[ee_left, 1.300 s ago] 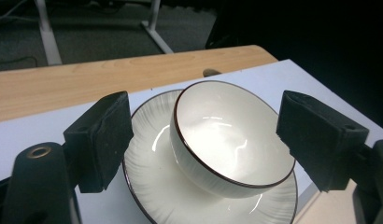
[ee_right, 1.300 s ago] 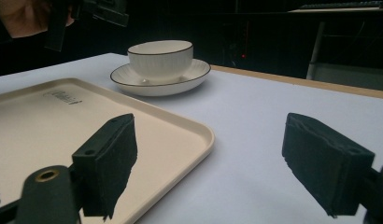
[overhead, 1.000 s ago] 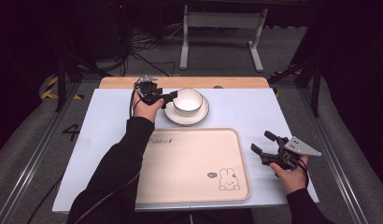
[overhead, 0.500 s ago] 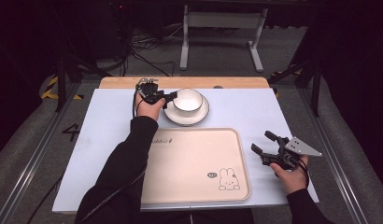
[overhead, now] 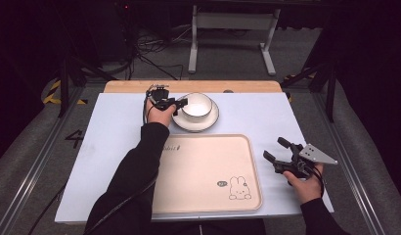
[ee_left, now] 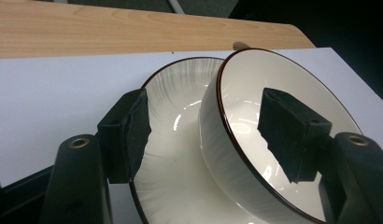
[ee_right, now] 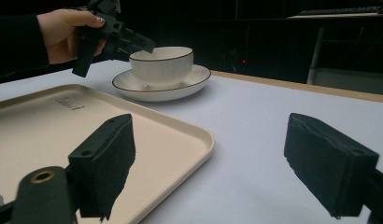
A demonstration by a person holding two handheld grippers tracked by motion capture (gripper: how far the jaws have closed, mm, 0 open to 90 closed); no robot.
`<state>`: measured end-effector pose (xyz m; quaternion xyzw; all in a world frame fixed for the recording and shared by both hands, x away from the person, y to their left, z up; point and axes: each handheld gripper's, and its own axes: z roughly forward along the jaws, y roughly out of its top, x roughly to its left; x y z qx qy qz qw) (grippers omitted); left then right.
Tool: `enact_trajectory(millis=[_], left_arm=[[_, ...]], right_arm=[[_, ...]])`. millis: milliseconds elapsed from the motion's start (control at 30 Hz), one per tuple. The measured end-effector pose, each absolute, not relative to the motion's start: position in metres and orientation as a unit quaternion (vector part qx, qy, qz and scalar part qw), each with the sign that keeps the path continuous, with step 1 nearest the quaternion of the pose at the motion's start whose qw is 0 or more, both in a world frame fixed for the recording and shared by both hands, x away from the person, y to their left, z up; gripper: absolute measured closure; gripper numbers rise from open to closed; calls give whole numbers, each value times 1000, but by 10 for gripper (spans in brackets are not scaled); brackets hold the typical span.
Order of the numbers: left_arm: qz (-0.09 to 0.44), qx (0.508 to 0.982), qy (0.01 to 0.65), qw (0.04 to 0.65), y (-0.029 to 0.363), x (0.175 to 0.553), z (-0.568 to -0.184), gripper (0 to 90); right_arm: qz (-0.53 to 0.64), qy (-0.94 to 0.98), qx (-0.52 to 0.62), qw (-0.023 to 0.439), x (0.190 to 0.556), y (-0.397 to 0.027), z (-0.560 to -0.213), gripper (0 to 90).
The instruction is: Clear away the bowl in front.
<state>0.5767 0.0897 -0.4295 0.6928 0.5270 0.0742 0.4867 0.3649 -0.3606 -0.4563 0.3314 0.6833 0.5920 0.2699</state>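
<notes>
Bowl (overhead: pixel 197 105) and saucer (overhead: pixel 208 122) sit near the bench's far edge, and the left hand-held gripper (overhead: pixel 178 104) straddles the bowl's rim, one pad inside, one outside, having just been closing but not yet pinching, likely to lift it toward the tray (overhead: pixel 198 171). The left gripper view reveals that gap; the right hand-held gripper (overhead: pixel 276 155) rests open by the right edge.
</notes>
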Motion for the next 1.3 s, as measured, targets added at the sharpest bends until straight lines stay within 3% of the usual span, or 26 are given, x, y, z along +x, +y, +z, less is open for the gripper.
enact_trajectory(millis=[400,700,1300], left_arm=[[74,699,540,463,83,579,-434,452],[78,700,549,450,72,577,-433,678],[76,678,578,448,59,576,-436,774]], right_arm=[[593,683,331,270,365,-361,-456,168],[596,682,329,269,365,-361,-456,179],[600,678,331,268,365,-363,-457,169]])
